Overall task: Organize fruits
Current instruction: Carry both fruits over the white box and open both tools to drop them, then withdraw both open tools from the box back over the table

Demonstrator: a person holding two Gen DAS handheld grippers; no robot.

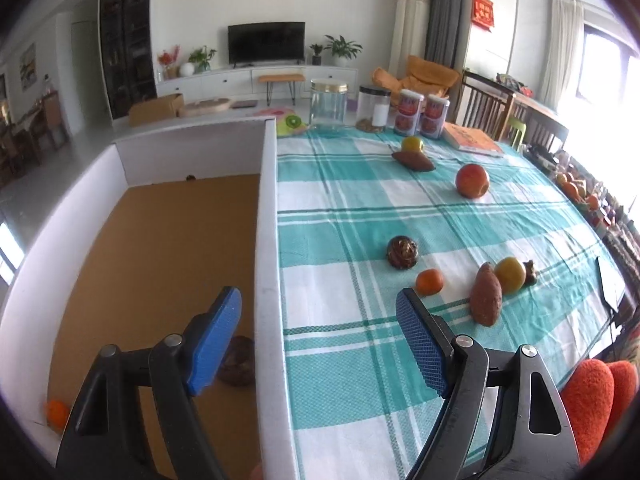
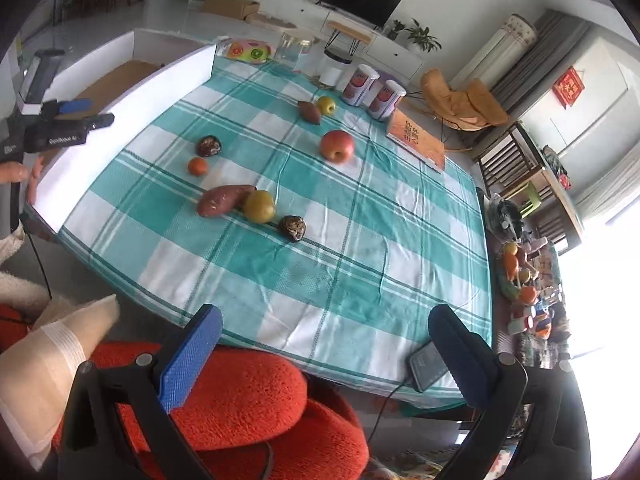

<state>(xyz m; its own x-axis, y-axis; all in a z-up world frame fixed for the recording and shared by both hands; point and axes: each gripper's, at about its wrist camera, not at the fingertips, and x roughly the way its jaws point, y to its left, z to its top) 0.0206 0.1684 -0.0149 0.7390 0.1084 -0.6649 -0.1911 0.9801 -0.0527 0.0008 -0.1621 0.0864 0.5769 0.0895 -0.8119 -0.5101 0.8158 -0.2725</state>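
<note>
Left gripper [image 1: 318, 334]: hanging empty with its blue pads spread apart, straddling the right wall of the box; one pad is over the box floor, the other over the cloth.
Right gripper [image 2: 326, 354]: gaping wide and gripping nothing, hovering over the near table edge and a red fuzzy cushion [image 2: 240, 396].
Box [image 1: 267, 240]: a white-walled box with a brown floor, sitting at the table's 9 o'clock side.
Fruit already in the box: a small orange [image 1: 56, 413] is lying in the near left corner, and a dark brown round fruit [image 1: 238, 360] is lying just inside the right wall, partly hidden behind the left pad.
Table [image 2: 360, 280]: wearing a teal and white checked cloth.
Centre of the cloth: a sweet potato [image 2: 222, 199] is touching a yellow-green fruit [image 2: 260, 206]; a dark wrinkled fruit [image 2: 293, 227] is sitting just beside them at 4 o'clock.
Toward 10 o'clock: a tangerine [image 2: 198, 166] and another dark fruit [image 2: 208, 146] are lying near each other.
Toward 1 o'clock: a red apple [image 2: 337, 146] is standing alone.
Far side, 12 o'clock: a second sweet potato [image 2: 309, 111] is lying against a yellow apple [image 2: 326, 105].
Back edge: two glass jars, two printed cans [image 2: 372, 90] and an orange book [image 2: 416, 138] are lined up.
Near right corner: a dark phone [image 2: 428, 364] is lying on the cloth, cable trailing off.
</note>
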